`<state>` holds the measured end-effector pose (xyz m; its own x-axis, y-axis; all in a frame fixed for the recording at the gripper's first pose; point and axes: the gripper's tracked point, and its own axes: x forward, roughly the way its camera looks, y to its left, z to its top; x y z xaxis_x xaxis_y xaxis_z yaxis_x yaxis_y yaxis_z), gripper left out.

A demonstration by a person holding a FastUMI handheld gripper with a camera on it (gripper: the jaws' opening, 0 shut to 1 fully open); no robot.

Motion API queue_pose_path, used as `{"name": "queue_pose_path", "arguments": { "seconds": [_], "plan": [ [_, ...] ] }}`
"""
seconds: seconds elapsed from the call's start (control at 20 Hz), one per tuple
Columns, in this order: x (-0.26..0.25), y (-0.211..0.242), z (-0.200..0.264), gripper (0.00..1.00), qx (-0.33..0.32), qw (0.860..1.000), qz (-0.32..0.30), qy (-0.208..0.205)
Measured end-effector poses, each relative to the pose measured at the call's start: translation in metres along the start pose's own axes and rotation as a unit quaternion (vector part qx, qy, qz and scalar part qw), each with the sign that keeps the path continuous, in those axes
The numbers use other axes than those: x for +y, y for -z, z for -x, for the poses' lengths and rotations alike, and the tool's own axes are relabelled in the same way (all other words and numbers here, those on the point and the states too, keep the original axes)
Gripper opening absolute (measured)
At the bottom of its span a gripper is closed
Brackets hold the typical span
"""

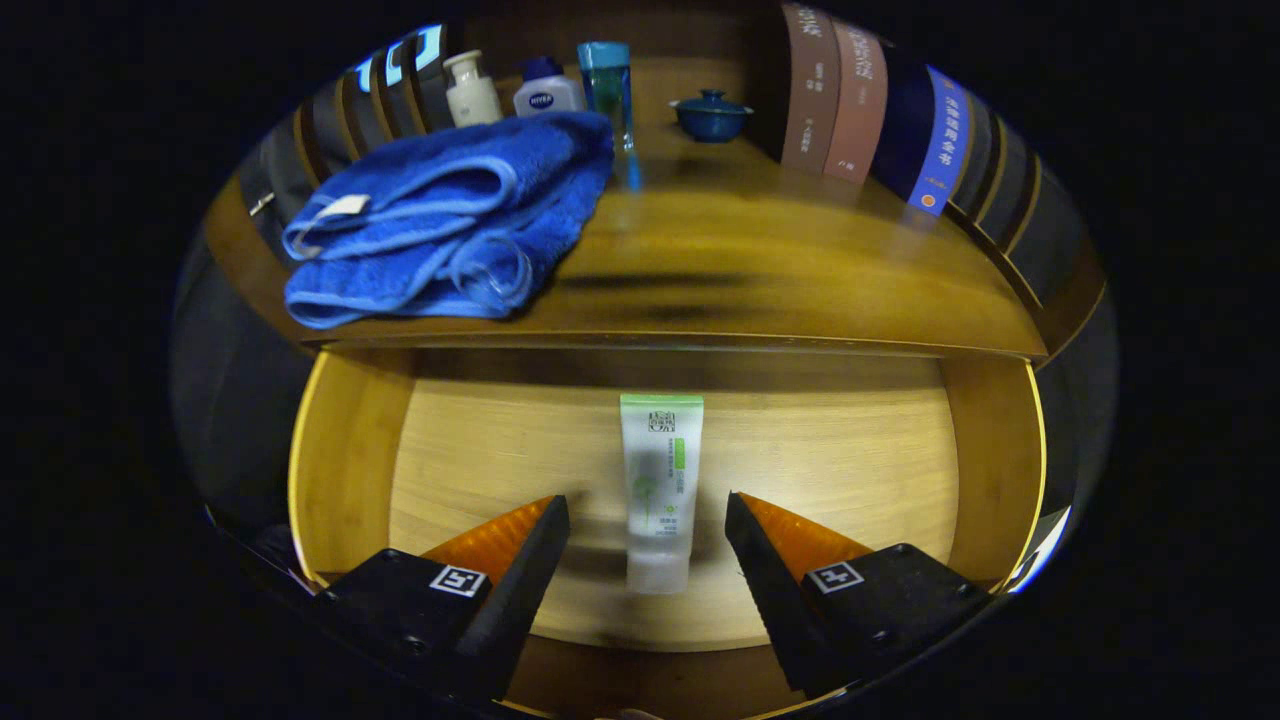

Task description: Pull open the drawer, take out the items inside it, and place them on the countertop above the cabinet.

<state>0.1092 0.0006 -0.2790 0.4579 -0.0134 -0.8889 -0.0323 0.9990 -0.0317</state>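
Observation:
The wooden drawer (pixel 345 470) stands pulled open below the countertop (pixel 760 270). A white tube with a green end (pixel 658 490) lies lengthwise on the drawer floor, its lower half between my two fingers. My gripper (pixel 648 510) is open above the drawer, one finger on each side of the tube, neither touching it. A folded blue towel (pixel 450 225) lies on the countertop above the drawer's left part, hanging slightly over the edge.
At the back of the countertop stand a cream bottle (pixel 470 90), a white bottle with a blue cap (pixel 545 92), a clear teal bottle (pixel 607 85) and a blue lidded bowl (pixel 711 115). Upright books (pixel 860 110) line the right side.

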Motion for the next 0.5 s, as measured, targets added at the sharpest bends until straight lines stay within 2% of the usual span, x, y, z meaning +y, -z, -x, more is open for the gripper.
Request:
{"name": "queue_pose_path", "arguments": {
  "seconds": [0.3, 0.5],
  "plan": [
    [0.000, 0.015, -0.025, 1.00, 0.074, 0.997, 0.011, 0.001],
    [-0.006, 0.019, -0.038, 1.00, 0.110, 0.994, -0.018, -0.010]
  ]
}}
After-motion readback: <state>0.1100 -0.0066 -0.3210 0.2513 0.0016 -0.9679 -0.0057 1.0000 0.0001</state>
